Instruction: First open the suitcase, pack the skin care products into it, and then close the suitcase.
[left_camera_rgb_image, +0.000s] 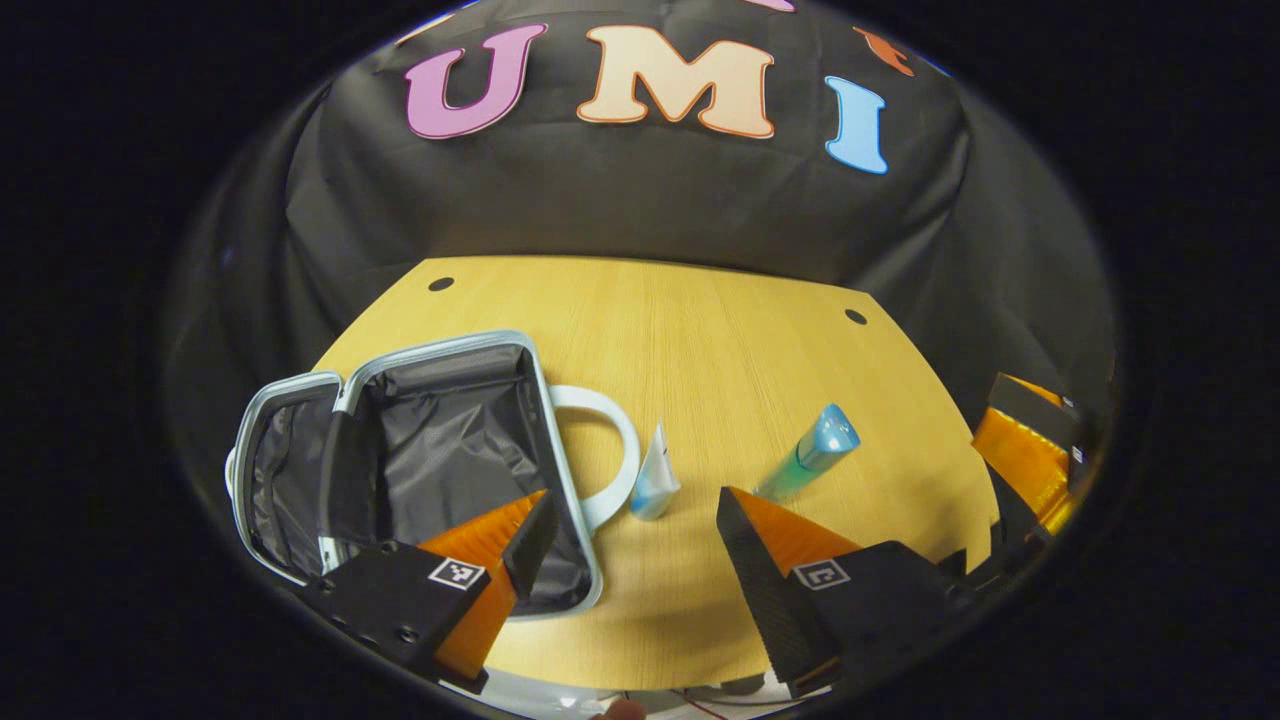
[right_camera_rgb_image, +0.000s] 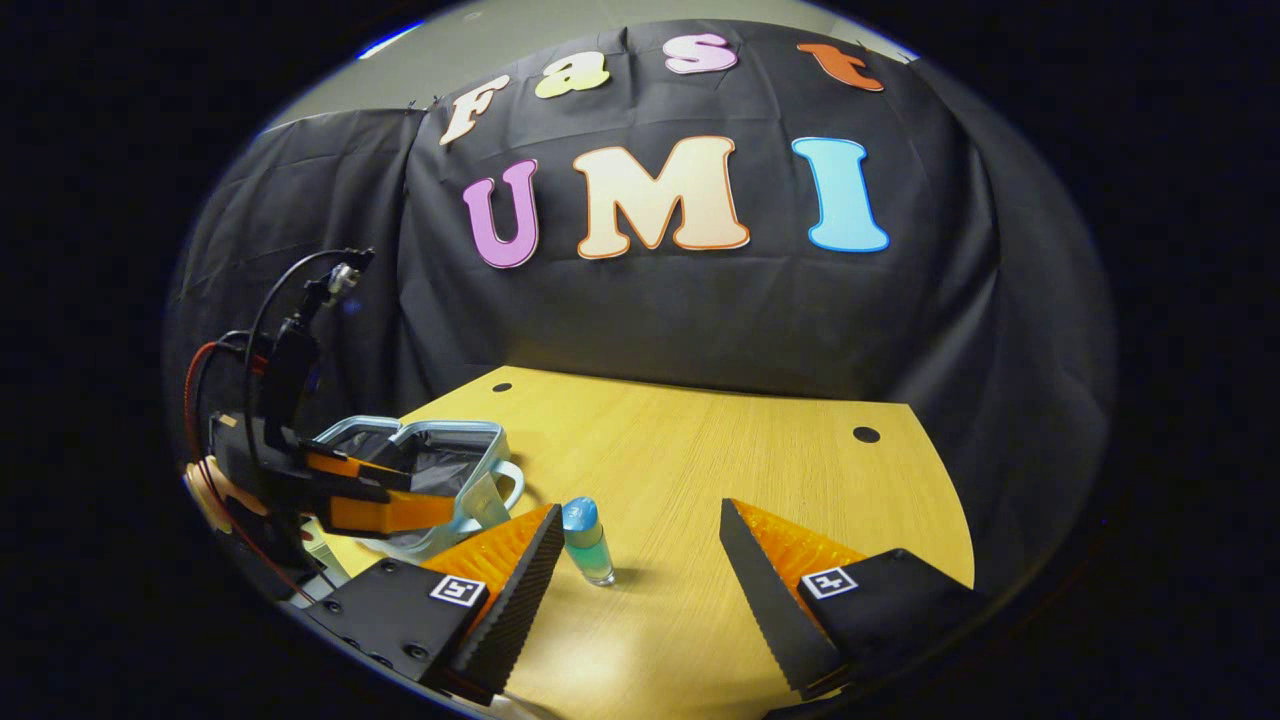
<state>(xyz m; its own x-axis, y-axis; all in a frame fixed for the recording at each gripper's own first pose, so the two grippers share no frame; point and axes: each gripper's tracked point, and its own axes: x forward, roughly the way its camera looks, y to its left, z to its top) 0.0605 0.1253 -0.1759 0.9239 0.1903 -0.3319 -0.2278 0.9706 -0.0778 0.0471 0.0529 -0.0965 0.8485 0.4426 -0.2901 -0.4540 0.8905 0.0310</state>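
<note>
At lower left of the left gripper view, the suitcase (left_camera_rgb_image: 420, 460) lay open on the wooden table (left_camera_rgb_image: 720, 340), dark lining exposed, white handle (left_camera_rgb_image: 610, 450) pointing toward frame centre. Just right of the handle stood a small white-and-blue tube (left_camera_rgb_image: 655, 480); a green bottle with blue cap (left_camera_rgb_image: 812, 460) sat right of centre, apart from it. Left gripper (left_camera_rgb_image: 630, 545) hung spread wide, nothing held, one finger over the case's near corner. In the right gripper view, right gripper (right_camera_rgb_image: 635, 560) was also spread, empty, the bottle between its fingers near the left one, untouched.
</note>
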